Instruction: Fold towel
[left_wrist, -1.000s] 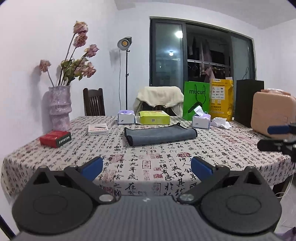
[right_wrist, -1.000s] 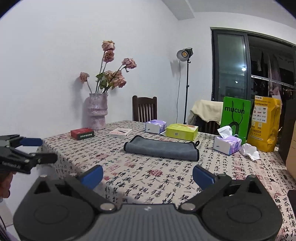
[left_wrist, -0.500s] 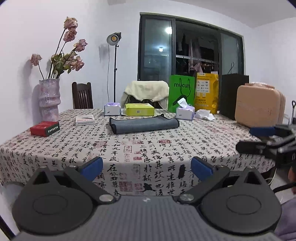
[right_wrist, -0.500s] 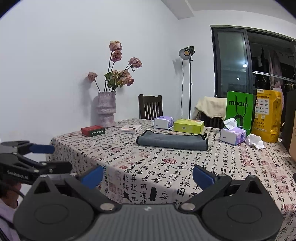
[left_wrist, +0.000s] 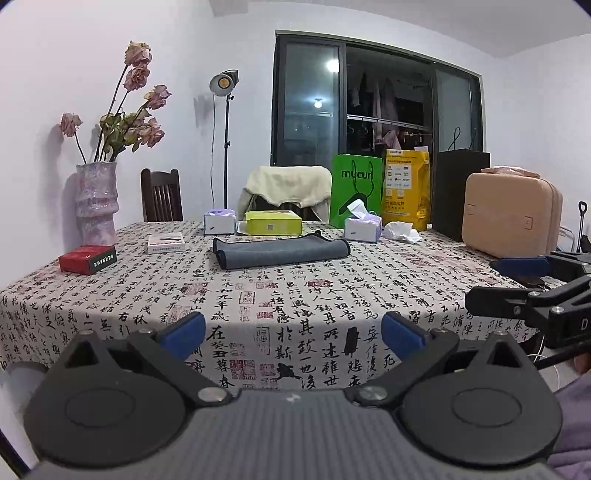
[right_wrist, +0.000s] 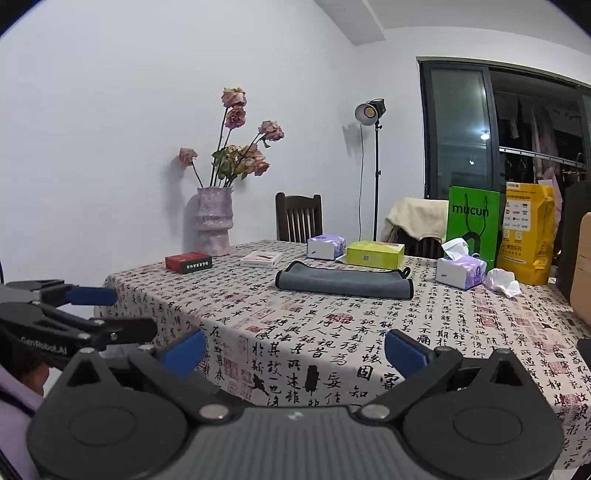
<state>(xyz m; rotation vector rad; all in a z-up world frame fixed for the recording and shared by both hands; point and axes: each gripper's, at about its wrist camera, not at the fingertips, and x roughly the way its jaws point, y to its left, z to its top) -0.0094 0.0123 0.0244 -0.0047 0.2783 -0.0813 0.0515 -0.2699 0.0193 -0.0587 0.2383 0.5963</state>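
A grey towel (left_wrist: 280, 252) lies folded into a long strip on the far middle of the table (left_wrist: 295, 295), which has a calligraphy-print cloth. It also shows in the right wrist view (right_wrist: 343, 282). My left gripper (left_wrist: 293, 332) is open and empty, held off the table's near edge, far from the towel. My right gripper (right_wrist: 295, 349) is open and empty, also back from the near edge. Each gripper shows in the other's view: the right one (left_wrist: 513, 280) at the right, the left one (right_wrist: 114, 312) at the left.
Behind the towel stand a yellow-green box (left_wrist: 273, 222) and two tissue packs (left_wrist: 219, 221) (left_wrist: 362, 227). A red box (left_wrist: 88, 259), a white box (left_wrist: 166, 243) and a vase of roses (left_wrist: 96, 203) are at the left. A tan case (left_wrist: 511, 218) and bags stand at the right.
Both grippers have drawn back and down from the table, so the near edge and hanging cloth now fill the foreground. The towel has not moved. Both stay open.
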